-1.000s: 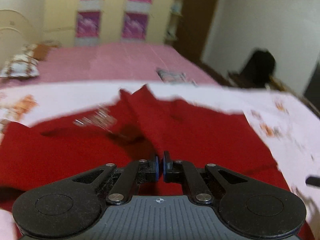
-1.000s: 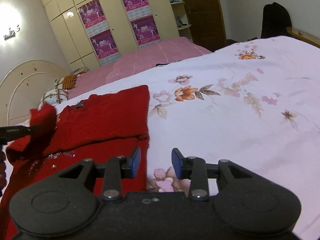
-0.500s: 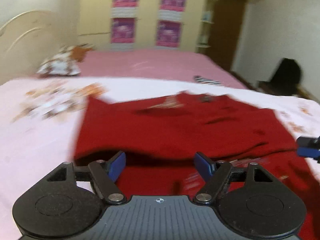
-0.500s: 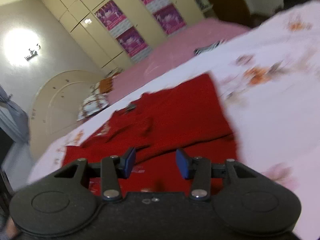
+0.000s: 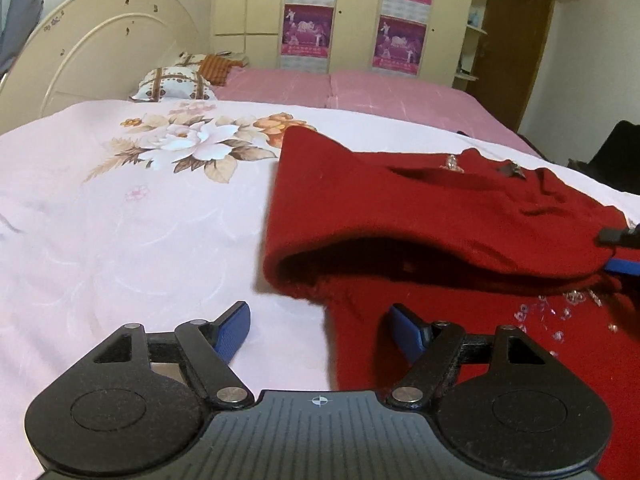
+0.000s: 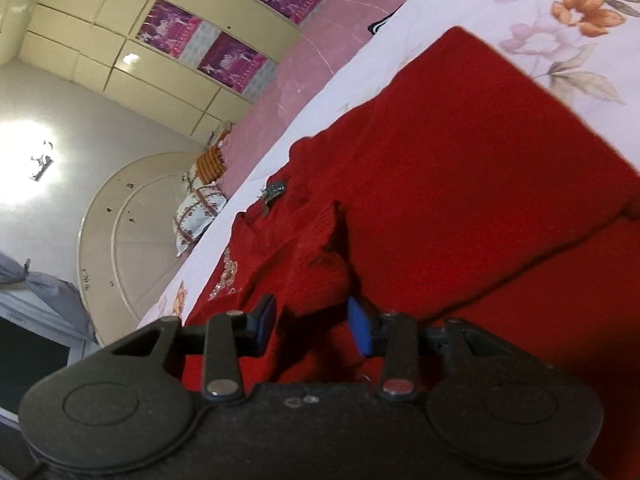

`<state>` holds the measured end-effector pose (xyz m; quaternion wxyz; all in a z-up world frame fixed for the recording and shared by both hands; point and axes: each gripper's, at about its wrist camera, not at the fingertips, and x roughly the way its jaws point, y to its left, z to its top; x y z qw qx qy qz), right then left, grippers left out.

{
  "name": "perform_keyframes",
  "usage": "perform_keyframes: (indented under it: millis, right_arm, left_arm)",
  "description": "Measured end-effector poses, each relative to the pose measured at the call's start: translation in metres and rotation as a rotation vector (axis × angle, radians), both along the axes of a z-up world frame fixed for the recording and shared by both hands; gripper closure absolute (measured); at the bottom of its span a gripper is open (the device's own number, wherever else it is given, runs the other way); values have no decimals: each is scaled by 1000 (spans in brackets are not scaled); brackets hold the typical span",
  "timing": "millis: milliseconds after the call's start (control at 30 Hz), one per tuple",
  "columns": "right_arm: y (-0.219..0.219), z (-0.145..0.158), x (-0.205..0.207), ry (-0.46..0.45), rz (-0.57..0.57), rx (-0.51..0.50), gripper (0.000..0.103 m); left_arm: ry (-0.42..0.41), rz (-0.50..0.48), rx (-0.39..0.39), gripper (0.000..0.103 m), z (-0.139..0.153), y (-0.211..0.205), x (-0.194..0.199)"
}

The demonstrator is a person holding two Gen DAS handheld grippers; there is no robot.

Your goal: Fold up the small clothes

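**Red knit garment, partly folded, on floral bedspread**

Item: red sweater, knitted, lying on the pale pink floral bedspread. One part is doubled over the rest, leaving a raised fold with a dark hollow beneath it on the near side. Small clear beads are scattered on the lower layer, and a beaded ornament sits near the far edge of the sweater.

Left gripper: jaws wide apart, nothing between the pads; one blue pad is over bare bedspread beside the sweater, the other over the sweater's lower layer.

Right gripper: jaws closing, with a bunched ridge of the sweater standing in the gap (the pads do not appear to press it yet). Its tip also shows at the sweater's right edge in the left wrist view.

Surroundings, outward from the sweater: a plain pink bed cover beyond the floral bedspread; a patterned pillow against the cream arched headboard; cream wardrobe doors carrying purple posters behind the bed; a brown door to the wardrobe's right.
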<state>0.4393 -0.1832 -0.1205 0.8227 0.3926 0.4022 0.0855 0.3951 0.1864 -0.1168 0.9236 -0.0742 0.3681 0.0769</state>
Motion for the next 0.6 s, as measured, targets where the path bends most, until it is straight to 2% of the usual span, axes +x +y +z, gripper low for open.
perform_keyframes:
  millis: [33, 67, 133, 333, 367, 400, 467, 533, 600]
  right_arm:
    - [3, 2, 2, -3, 3, -30, 77]
    - [7, 5, 3, -8, 12, -80, 92]
    - [8, 12, 1, -33, 32, -135, 93]
    - [-13, 52, -25, -208, 31, -312, 93]
    - [-21, 57, -27, -221, 23, -331, 93]
    - [-27, 58, -28, -222, 16, -342, 93]
    - [-41, 56, -26, -198, 11, -354, 93]
    - [-47, 51, -24, -179, 10, -341, 93]
    - [-45, 48, -23, -172, 12, -343, 93]
  left_arm:
    - [-9, -1, 0, 27, 1, 0, 1]
    - [-20, -4, -1, 27, 1, 0, 3]
    - [-48, -13, -2, 27, 2, 2, 7]
    - [-17, -43, 47, 28, -2, -6, 15]
    - [-18, -44, 42, 35, -1, -7, 15]
    - [-23, -46, 31, 49, 0, -7, 15]
    - [-30, -45, 17, 58, 3, -6, 16]
    - [-27, -50, 16, 62, 3, -6, 19]
    - [-23, -58, -2, 84, 3, -5, 21]
